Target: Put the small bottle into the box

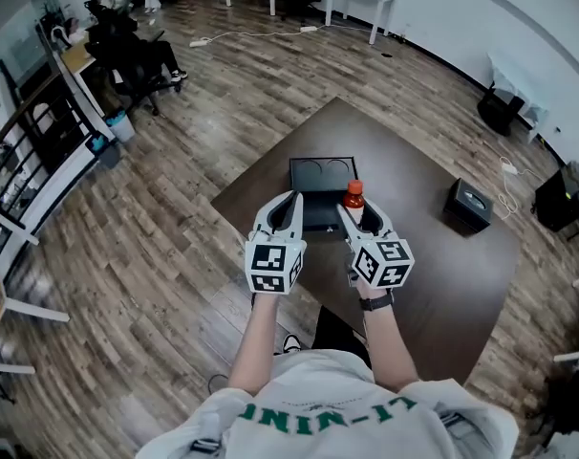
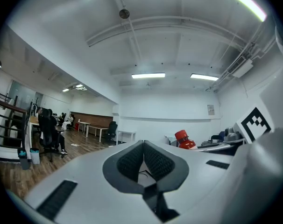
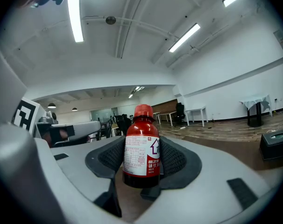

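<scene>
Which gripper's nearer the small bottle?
Right. The right gripper is shut on the small bottle, upright between its jaws. The left gripper, jaws together and empty, is apart from the bottle, off to its left.

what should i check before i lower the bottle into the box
1. Grip: the right gripper clamps the small bottle by its body: ok.
2. Bottle upright, red cap on: ok.
3. The box looks open on top: ok.
4. Bottle lined up over the opening: cannot tell; the head view shows it by the box's right edge.
5. The left gripper is shut and empty: ok.
</scene>
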`<state>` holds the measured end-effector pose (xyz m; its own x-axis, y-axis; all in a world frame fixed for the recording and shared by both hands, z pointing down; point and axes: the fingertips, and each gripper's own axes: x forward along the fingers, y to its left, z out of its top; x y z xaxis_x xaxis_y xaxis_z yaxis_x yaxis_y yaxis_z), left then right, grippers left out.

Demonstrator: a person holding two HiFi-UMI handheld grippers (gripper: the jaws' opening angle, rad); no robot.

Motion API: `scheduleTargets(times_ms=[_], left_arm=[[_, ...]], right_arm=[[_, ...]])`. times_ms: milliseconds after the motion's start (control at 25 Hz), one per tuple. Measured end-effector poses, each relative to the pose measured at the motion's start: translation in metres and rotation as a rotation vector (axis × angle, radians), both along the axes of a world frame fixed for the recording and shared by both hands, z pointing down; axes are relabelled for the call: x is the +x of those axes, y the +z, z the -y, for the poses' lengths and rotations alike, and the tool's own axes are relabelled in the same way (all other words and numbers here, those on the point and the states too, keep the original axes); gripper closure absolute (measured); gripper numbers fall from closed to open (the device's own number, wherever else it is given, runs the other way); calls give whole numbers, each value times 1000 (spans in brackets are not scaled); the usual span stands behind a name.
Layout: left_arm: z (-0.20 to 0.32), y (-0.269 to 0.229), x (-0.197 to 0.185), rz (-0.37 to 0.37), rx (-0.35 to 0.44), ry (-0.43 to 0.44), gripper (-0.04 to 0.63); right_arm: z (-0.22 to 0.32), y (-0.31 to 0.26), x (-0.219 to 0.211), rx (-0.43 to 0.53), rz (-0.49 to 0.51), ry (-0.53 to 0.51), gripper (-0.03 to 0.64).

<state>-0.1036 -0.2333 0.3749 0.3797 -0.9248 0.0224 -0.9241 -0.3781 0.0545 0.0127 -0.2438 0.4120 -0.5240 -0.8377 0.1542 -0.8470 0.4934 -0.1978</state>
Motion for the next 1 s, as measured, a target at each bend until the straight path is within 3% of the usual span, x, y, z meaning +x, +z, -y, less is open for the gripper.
scheduleTargets(times_ms=[400,720,1000], left_arm=[[64,59,9,1,-103,-27,578],[106,115,27,-5,-210,-7,578],[125,163,35,8,-278,12,579]], right_arm=[[54,55,14,-77,-26,-58,390],[103,102,30,-124,-166,-117,390],[131,148,31,-153,-319,-252,390]])
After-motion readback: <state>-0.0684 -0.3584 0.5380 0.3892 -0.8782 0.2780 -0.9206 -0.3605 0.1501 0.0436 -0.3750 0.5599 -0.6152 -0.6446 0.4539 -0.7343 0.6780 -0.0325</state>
